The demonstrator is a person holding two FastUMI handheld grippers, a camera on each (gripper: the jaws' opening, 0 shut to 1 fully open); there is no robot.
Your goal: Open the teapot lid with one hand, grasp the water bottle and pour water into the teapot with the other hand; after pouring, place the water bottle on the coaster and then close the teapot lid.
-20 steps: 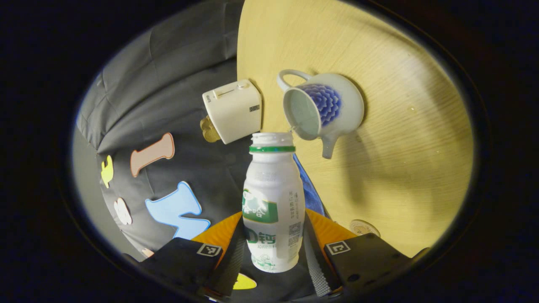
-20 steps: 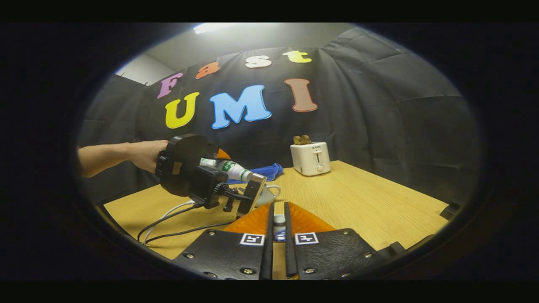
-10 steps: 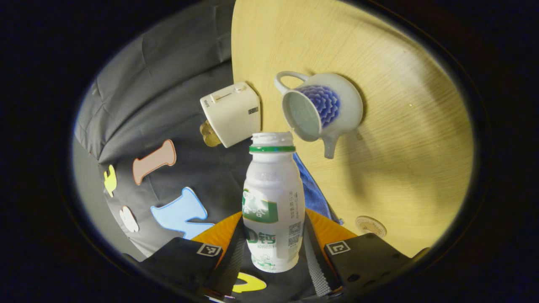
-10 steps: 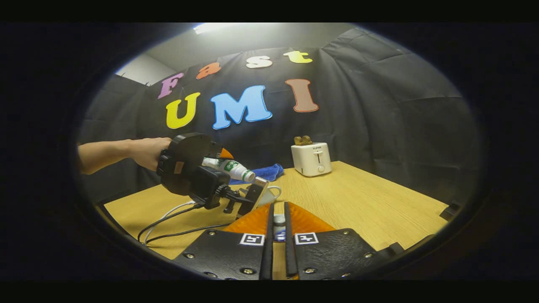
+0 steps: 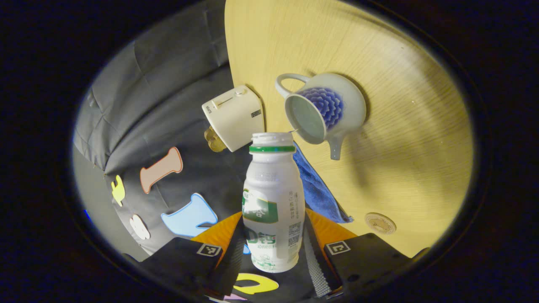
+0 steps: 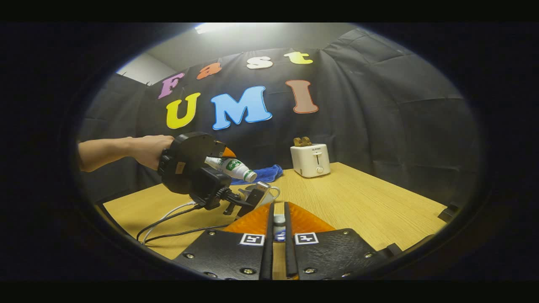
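My left gripper [image 5: 273,235] is shut on a white water bottle [image 5: 273,198] with a green neck ring and no cap. The bottle lies tipped on its side, its mouth just short of the teapot's open rim. The white teapot [image 5: 326,109] with a blue flower stands lidless on the wooden table [image 5: 412,126]. A round coaster [image 5: 380,223] lies nearer on the table. In the right gripper view a hand holds the left gripper [image 6: 191,166] and bottle [image 6: 231,167] above the half-hidden teapot [image 6: 271,193]. My right gripper [image 6: 278,210] is shut on the teapot lid's knob [image 6: 278,223].
A white toaster [image 6: 310,159] with bread in it stands at the table's back edge. A blue cloth [image 6: 261,172] lies beside it. Cables [image 6: 168,219] trail from the left gripper across the table's left part.
The left gripper has turned a little with the bottle, so the teapot, cloth and coaster have slid in its view. The right gripper and lid have not moved.
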